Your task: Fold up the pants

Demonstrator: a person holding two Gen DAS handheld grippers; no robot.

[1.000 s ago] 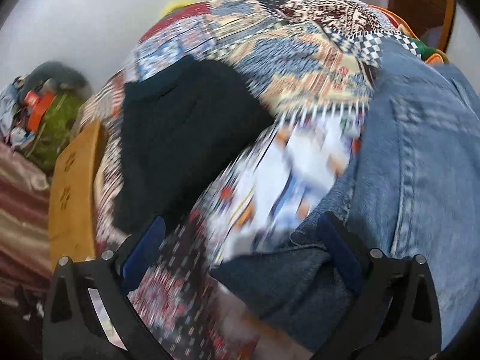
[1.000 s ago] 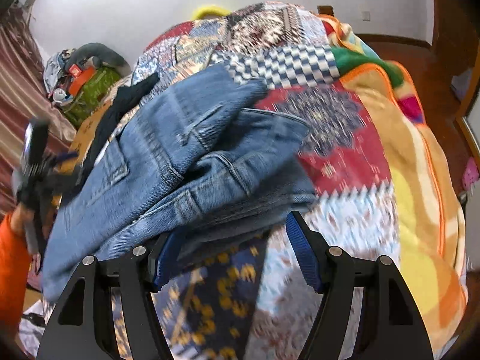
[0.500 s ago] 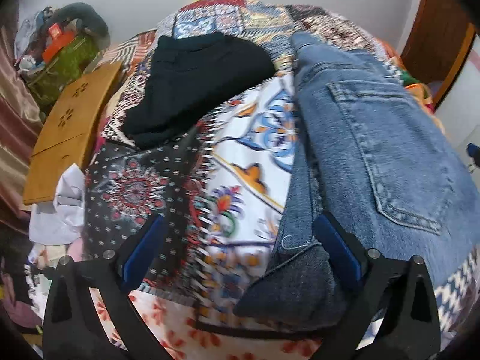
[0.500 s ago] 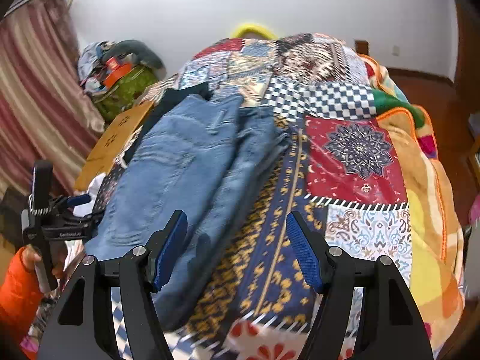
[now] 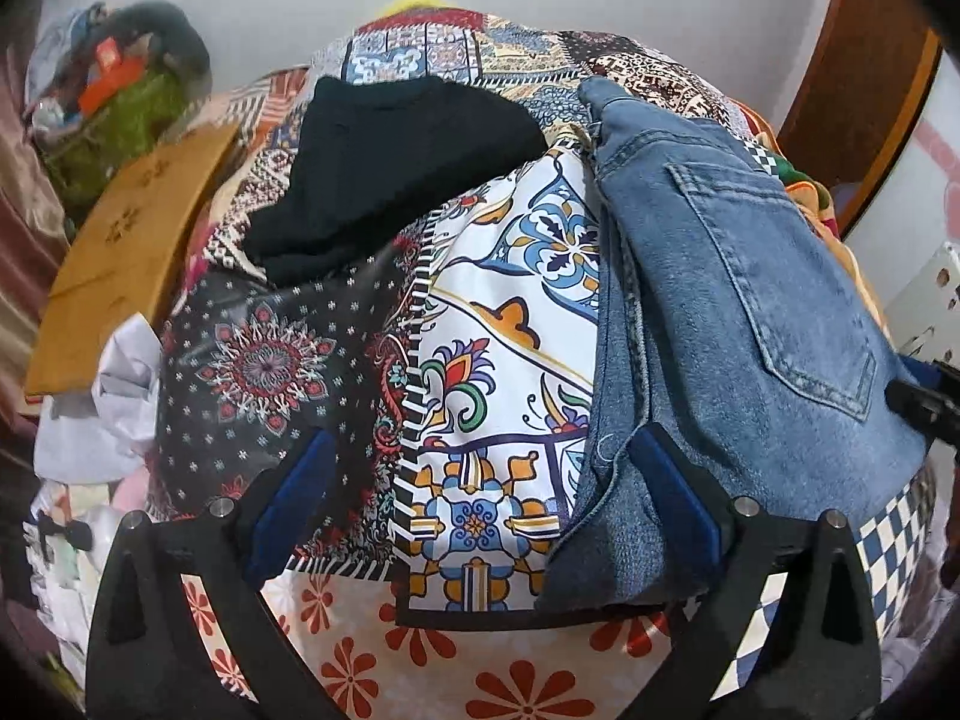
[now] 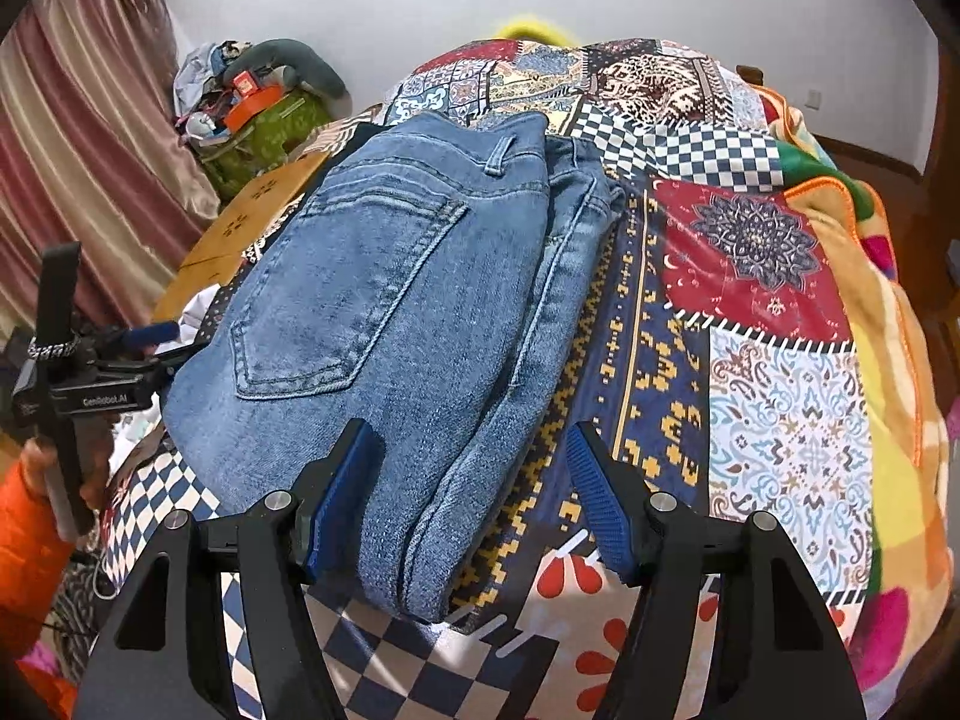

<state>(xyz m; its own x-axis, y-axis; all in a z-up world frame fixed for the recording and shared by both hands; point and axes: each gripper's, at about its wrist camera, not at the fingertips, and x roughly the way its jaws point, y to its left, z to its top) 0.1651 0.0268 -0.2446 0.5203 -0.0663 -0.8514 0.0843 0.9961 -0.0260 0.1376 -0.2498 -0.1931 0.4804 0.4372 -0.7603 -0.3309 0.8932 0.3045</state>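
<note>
While folded jeans lie flat, "Genrobot.AI" (partly legible) on left tool.

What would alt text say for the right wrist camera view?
Folded blue jeans lie on a patchwork quilt, back pocket up. The right gripper is open just above their near end, holding nothing. At the left edge, an orange-sleeved hand holds the left gripper.

Patchwork-quilted bed carries folded jeans and (probably clothing) a black garment.

Even soft indoor light, sharp centre, fisheye-bent dark vignetted edges
</note>
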